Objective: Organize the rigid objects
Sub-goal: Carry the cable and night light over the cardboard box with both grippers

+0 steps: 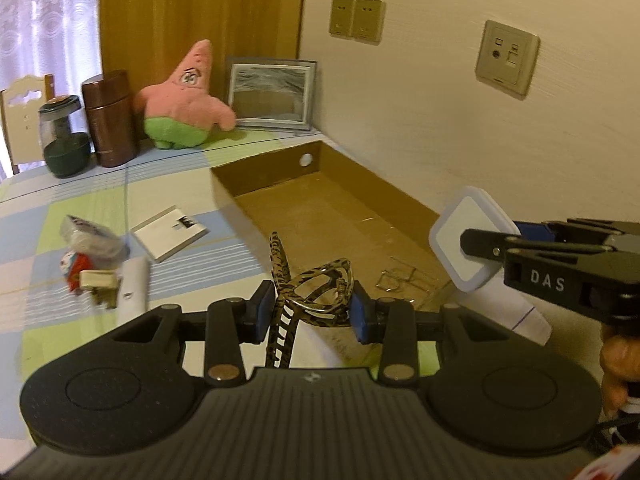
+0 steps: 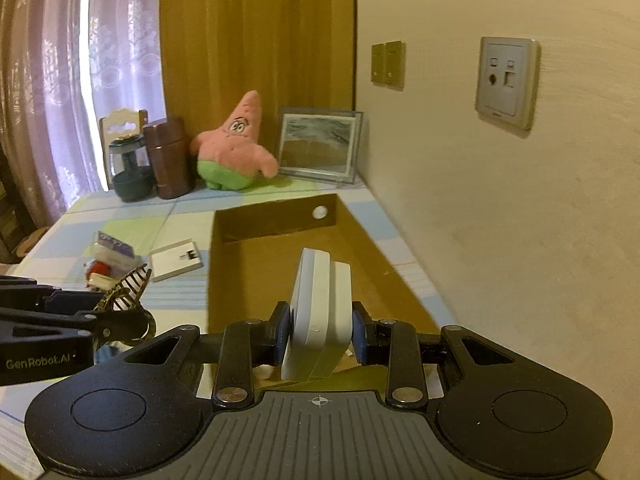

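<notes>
My left gripper (image 1: 312,310) is shut on a leopard-patterned hair claw clip (image 1: 316,290), held above the near edge of the open cardboard box (image 1: 332,208). The clip's teeth (image 2: 128,284) show at the left of the right wrist view. Between the blue pads of my right gripper (image 2: 320,338) sits a white square device (image 2: 320,312), gripped on edge over the same box (image 2: 280,248). In the left wrist view that device (image 1: 472,240) hangs at the right, over the box's right wall. A thin wire piece (image 1: 400,280) lies on the box floor.
On the checked cloth left of the box lie a white flat card box (image 1: 170,232), a small pile of wrapped items (image 1: 92,244) and a white tube (image 1: 134,288). At the back stand a pink star plush (image 1: 184,100), a brown canister (image 1: 108,120), a green jar (image 1: 64,140) and a picture frame (image 1: 272,94).
</notes>
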Motion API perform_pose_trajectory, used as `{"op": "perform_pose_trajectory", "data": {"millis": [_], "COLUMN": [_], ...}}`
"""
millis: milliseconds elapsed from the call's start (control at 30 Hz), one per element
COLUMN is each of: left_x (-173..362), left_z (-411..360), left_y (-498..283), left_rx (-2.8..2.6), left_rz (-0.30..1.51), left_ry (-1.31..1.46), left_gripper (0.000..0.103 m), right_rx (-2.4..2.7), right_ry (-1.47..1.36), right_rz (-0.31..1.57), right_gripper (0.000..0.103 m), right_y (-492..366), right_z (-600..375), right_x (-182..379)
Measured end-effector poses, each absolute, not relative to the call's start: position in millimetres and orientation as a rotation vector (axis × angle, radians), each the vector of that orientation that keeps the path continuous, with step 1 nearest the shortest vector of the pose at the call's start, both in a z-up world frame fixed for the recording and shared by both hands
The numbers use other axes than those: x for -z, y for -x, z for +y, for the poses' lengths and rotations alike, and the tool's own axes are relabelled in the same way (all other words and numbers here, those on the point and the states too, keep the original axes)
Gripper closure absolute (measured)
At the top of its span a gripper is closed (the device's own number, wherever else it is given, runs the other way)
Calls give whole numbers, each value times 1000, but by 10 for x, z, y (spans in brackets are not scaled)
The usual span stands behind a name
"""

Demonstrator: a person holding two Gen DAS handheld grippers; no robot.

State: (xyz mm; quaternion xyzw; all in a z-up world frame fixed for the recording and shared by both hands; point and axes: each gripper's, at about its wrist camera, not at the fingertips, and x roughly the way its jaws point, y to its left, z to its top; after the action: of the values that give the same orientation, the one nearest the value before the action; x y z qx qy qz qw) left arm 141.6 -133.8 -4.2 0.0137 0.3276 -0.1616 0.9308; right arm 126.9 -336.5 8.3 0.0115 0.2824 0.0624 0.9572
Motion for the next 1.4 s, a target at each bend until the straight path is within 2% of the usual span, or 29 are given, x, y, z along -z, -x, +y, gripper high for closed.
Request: {"op": "perform_pose_trajectory", "data": {"millis": [600, 1400], "left_x": [163, 488], "left_z": [-1871, -1892], "left_y": [-1989, -2776], "left_rx": [373, 335], "left_rz": [699, 750], "left_ry": [-47, -40], "left_gripper": [69, 69], "right_rx": [-208, -256], "right_ry": [44, 69], "right_rz": [618, 692], "right_gripper": [75, 75], "right_y": [-1959, -2797], "right_z": [-3680, -3656], "right_x": [84, 402]}}
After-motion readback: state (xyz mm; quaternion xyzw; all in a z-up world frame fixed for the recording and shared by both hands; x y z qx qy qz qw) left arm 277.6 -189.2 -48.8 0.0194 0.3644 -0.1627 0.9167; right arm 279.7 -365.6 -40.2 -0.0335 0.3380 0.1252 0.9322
